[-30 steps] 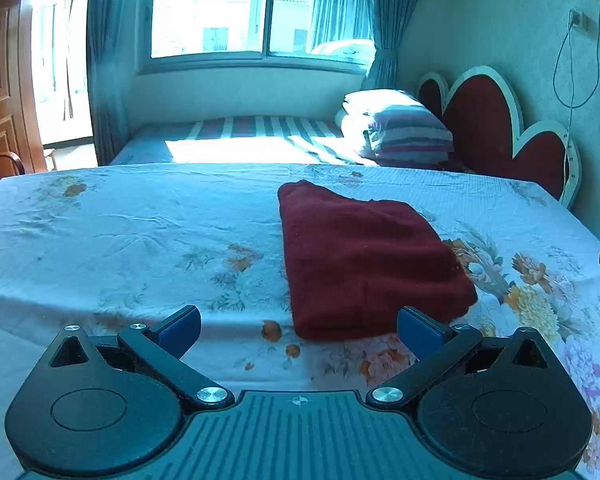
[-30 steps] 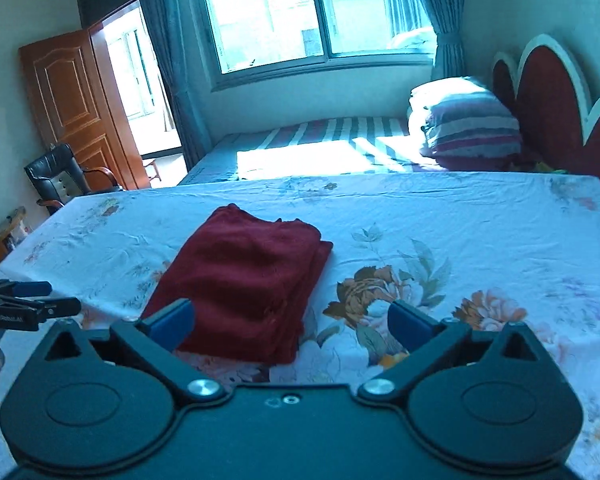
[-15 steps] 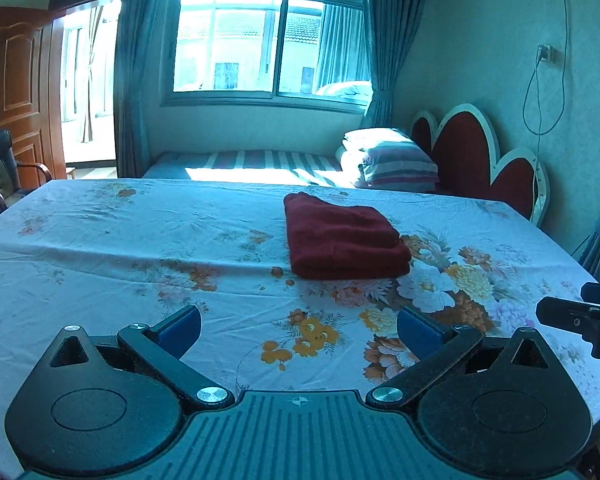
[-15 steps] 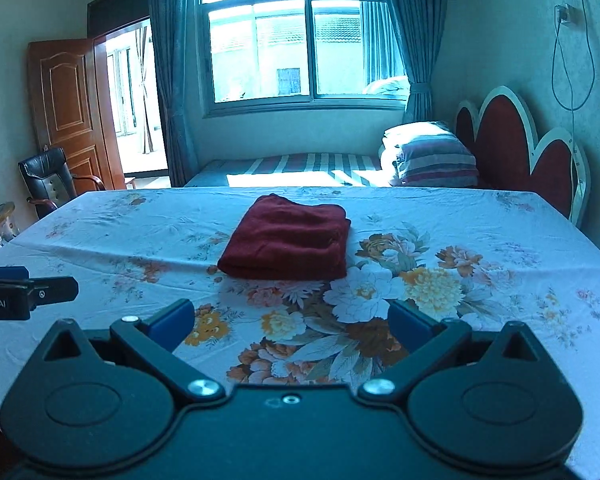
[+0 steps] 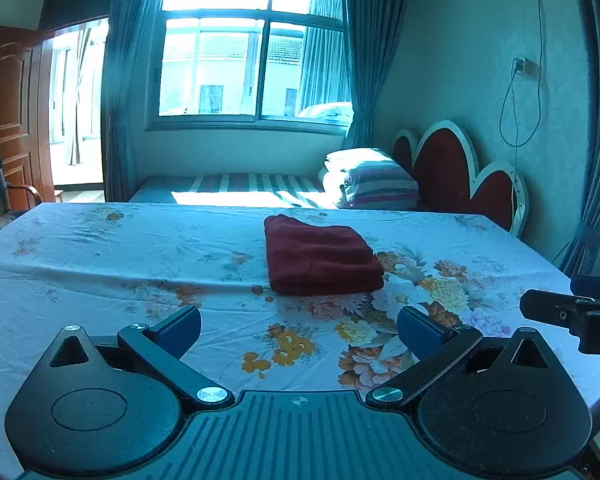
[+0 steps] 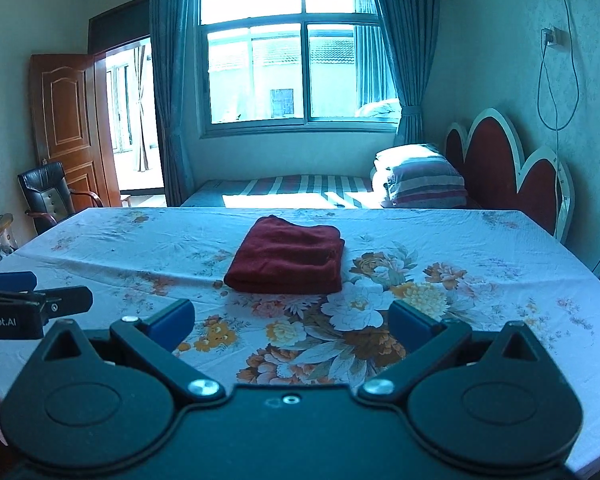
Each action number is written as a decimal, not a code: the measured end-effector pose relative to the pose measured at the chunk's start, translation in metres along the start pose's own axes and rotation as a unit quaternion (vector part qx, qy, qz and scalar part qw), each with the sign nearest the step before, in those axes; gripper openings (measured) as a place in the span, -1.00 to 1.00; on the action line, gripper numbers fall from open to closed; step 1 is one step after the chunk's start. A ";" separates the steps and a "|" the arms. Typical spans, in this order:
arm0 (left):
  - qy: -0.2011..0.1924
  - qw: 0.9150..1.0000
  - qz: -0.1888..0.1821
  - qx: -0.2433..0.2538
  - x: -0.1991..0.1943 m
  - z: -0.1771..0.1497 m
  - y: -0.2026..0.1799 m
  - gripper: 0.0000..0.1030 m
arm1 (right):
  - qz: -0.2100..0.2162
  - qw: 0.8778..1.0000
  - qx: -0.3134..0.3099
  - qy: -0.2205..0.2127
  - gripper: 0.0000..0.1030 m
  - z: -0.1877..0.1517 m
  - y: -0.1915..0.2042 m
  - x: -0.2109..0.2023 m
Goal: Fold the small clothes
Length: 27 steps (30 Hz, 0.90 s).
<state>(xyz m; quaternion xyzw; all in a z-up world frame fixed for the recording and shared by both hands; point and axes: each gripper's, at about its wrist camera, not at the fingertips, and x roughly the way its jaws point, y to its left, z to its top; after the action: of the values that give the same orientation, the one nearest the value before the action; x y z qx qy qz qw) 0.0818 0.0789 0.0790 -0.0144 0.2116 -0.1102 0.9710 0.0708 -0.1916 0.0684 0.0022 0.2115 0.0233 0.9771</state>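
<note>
A dark red garment (image 5: 320,256) (image 6: 290,258) lies folded into a neat rectangle on the flowered sheet (image 5: 100,264) (image 6: 480,276) of the table, near its middle. My left gripper (image 5: 299,326) is open and empty, held well back from the garment near the front edge. My right gripper (image 6: 290,318) is also open and empty, equally far back. Each gripper shows at the side of the other's view: the right gripper (image 5: 572,308) and the left gripper (image 6: 32,300).
Beyond the table is a striped bed (image 6: 300,190) with stacked pillows (image 6: 420,178) and a red headboard (image 6: 512,172). A black chair (image 6: 48,196) and a wooden door (image 6: 68,120) are at the left. A window (image 5: 252,60) with curtains faces me.
Both grippers have pulled back and risen away from the folded garment, which now looks smaller and farther off. The garment itself has not moved.
</note>
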 end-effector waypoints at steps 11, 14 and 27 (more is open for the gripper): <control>-0.004 1.000 -0.002 0.001 0.001 0.002 -0.012 1.00 | -0.004 1.000 0.001 -0.005 0.99 -0.001 -0.007 -0.005; -0.003 1.000 -0.001 0.002 0.001 0.003 -0.015 1.00 | -0.004 1.000 -0.002 -0.005 0.99 -0.001 -0.009 -0.006; -0.002 1.000 -0.004 0.007 0.002 0.007 -0.020 1.00 | -0.002 1.000 0.008 -0.004 0.99 -0.001 -0.015 -0.007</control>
<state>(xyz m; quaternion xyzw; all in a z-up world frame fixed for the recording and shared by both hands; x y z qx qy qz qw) 0.0820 0.0589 0.0862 -0.0083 0.2090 -0.1152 0.9711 0.0647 -0.2074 0.0704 0.0099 0.2075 0.0194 0.9780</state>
